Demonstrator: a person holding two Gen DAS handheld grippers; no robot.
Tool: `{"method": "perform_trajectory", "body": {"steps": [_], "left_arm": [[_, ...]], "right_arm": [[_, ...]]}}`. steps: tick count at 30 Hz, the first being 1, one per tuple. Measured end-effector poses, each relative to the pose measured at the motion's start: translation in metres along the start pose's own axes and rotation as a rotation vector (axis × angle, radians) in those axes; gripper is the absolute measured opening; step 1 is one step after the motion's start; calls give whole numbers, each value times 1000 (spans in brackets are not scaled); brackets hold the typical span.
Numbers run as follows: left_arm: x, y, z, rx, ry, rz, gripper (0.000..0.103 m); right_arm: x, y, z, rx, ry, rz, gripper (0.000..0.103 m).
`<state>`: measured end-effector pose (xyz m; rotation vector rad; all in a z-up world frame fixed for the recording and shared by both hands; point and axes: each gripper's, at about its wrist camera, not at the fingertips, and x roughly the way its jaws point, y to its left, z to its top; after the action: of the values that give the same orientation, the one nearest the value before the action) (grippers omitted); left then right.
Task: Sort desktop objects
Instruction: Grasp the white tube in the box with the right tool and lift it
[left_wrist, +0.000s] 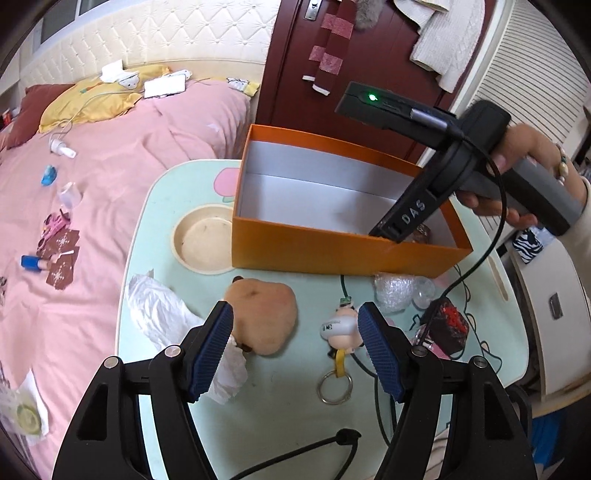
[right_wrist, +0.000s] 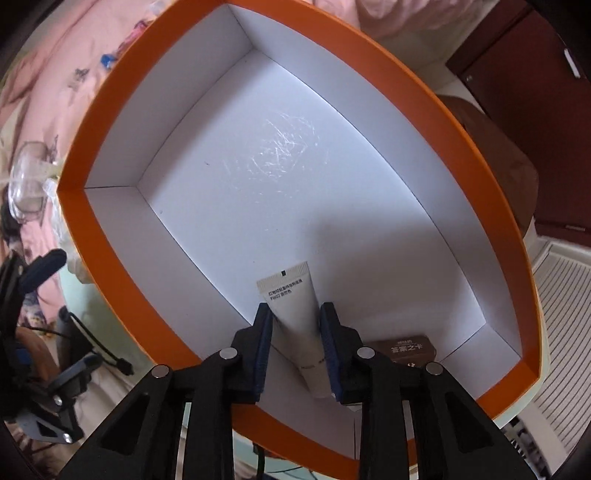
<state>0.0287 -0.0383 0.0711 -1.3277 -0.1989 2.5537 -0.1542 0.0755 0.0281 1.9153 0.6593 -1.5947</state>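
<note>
**Tube held low in the box, clutter waiting outside**

The right tool is clamped on a white cosmetic tube inside the orange box, near a brown card box in the corner. Letting go while the tube is tilted could let it roll or knock that card box. The left tool hangs spread wide over the counter, between a plush toy and a figure keychain; its trailing cable could snag them.

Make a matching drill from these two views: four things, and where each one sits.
Things:
1. white tube
2. brown card box
3. plush toy
4. keychain figure

Places:
A. on the table, between the left fingers' tips
B. in the orange box's corner
C. between the right fingers
D. on the table by the left fingers' left pad

Pairs: 1-C, 2-B, 3-D, 4-A
</note>
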Motion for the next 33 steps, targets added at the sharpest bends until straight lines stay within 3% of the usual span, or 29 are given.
{"method": "perform_trajectory", "body": {"steps": [3, 5, 9, 17, 22, 25, 28, 33], "left_arm": [[0, -4, 10, 21, -2, -11, 71], [0, -6, 16, 35, -3, -19, 71], [-1, -12, 29, 62, -5, -34, 71], [-1, -22, 55, 118, -9, -64, 71], [7, -47, 97, 242, -21, -7, 71], [4, -56, 110, 256, -52, -5, 71], [-1, -55, 110, 215, -69, -19, 71], [-5, -42, 98, 182, -44, 5, 71]], "right_arm": [[0, -3, -1, 9, 3, -5, 24], [-7, -7, -2, 26, -45, -18, 18], [-26, -21, -5, 66, -163, -47, 18], [-85, -47, -56, 163, -402, 120, 11], [-102, -63, -100, 235, -504, 194, 10], [-113, -72, -127, 278, -565, 239, 11], [-106, -61, -113, 240, -544, 167, 12], [-65, -42, -62, 182, -443, 51, 19]]}}
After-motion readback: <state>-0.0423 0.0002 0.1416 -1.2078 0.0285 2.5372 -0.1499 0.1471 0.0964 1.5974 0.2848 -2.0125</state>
